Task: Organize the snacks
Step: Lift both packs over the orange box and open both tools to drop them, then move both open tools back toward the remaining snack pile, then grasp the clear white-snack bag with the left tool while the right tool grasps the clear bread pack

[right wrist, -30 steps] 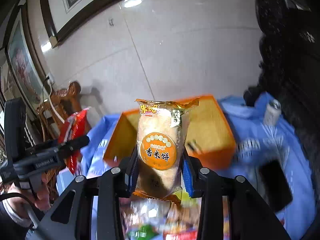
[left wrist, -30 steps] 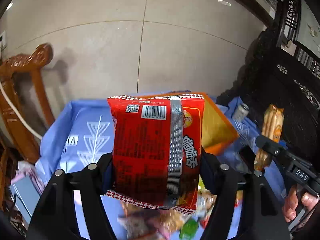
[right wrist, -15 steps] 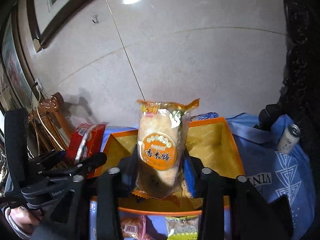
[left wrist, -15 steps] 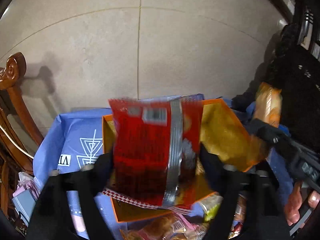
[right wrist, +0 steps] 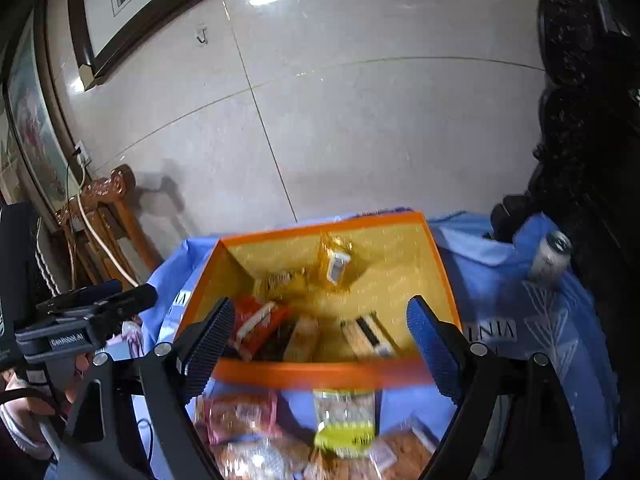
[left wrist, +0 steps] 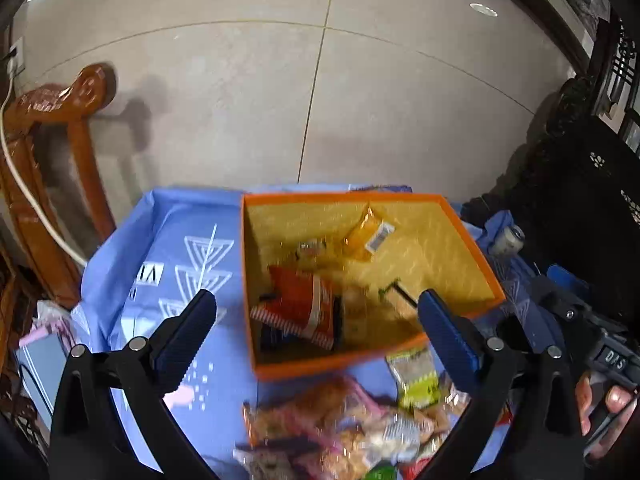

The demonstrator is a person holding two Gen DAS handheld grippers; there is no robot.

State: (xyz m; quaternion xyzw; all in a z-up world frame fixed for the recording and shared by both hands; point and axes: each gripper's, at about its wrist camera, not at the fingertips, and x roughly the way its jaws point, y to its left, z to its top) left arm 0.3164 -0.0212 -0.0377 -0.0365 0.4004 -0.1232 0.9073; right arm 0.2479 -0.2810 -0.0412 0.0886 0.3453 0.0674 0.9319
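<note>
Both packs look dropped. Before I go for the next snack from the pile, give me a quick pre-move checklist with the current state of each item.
1. Left tool open and holding nothing: ok.
2. Right tool open and holding nothing: ok.
3. Red pack inside the orange box: ok.
4. Rice cracker pack fully settled in the box: cannot tell, the contents are blurred.
5. Loose snacks left on the blue cloth in front of the box: ok, several in view.
6. Can upright and away from the pile: ok, it stands right of the box.
</note>
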